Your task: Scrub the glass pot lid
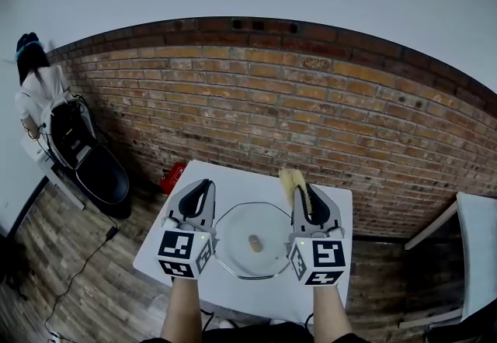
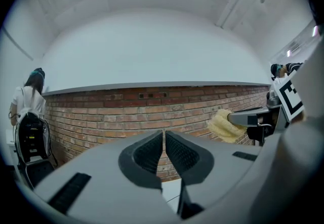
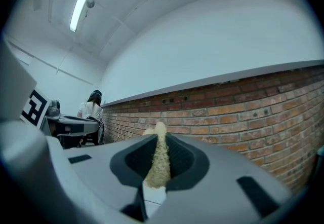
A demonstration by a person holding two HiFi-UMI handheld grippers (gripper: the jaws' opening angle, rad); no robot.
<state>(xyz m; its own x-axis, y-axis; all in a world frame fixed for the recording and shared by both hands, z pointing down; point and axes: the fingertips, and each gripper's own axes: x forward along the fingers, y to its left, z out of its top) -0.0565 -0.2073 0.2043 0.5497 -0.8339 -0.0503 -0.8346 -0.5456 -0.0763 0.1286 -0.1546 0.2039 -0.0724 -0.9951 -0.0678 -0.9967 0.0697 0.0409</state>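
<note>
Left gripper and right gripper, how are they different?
The left gripper has its jaws shut with nothing between them, while the right gripper is shut on a yellow sponge. The left gripper is by the left edge of the glass lid, and the right gripper is by its right edge. Both are grey and point toward the brick wall.

- Clear round glass pot lid (image 1: 235, 234), tan knob (image 1: 254, 243), on my white table (image 1: 233, 178).
- Fuzzy scrubbing pad (image 1: 291, 181): pale yellow.
- My left hand-held gripper (image 1: 203, 185) and right hand-held gripper (image 1: 304, 192): grey, with black-and-white square markers (image 1: 176, 245).
- Brick wall (image 1: 311, 109) I face: red-brown, pale mortar lines.
</note>
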